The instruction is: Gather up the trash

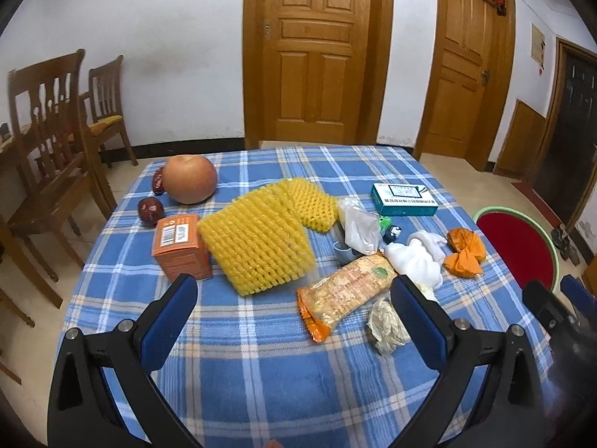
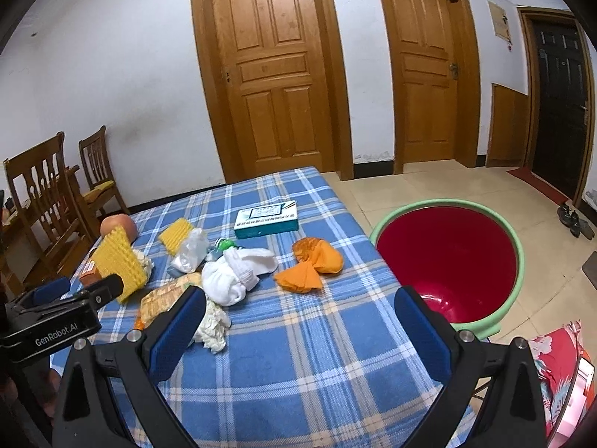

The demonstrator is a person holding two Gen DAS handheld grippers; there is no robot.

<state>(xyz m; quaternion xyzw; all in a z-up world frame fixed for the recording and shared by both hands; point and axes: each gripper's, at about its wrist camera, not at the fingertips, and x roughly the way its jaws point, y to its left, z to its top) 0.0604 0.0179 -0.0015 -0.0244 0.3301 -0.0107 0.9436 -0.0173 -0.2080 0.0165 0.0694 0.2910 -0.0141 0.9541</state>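
Two grippers are hovering over the near part of a table covered in a blue plaid cloth [image 1: 261, 354], both with jaws spread wide and holding nothing. The left gripper [image 1: 294, 298] is pointing toward the middle of the clutter, and the right gripper [image 2: 298, 310] is sitting further right, near the table's right edge.

Trash is lying scattered across the cloth. A yellow foam net [image 1: 257, 239] is sprawling at the centre, with an orange carton [image 1: 181, 246] just beside it on the left. A snack wrapper [image 1: 343, 291] is lying near the left gripper's right finger, touching a crumpled tissue [image 1: 386, 326]. A white sock bundle [image 2: 235, 272] is sitting just beyond, with orange peel [image 2: 313, 261] to its right and a clear plastic bag [image 1: 358, 224] to its left. A teal box [image 2: 266, 218] is resting further back.

At the far left an apple [image 1: 189, 178] is standing beside two red dates [image 1: 150, 211].

Off the table's right side, a red basin with a green rim [image 2: 447, 257] is waiting on the floor.
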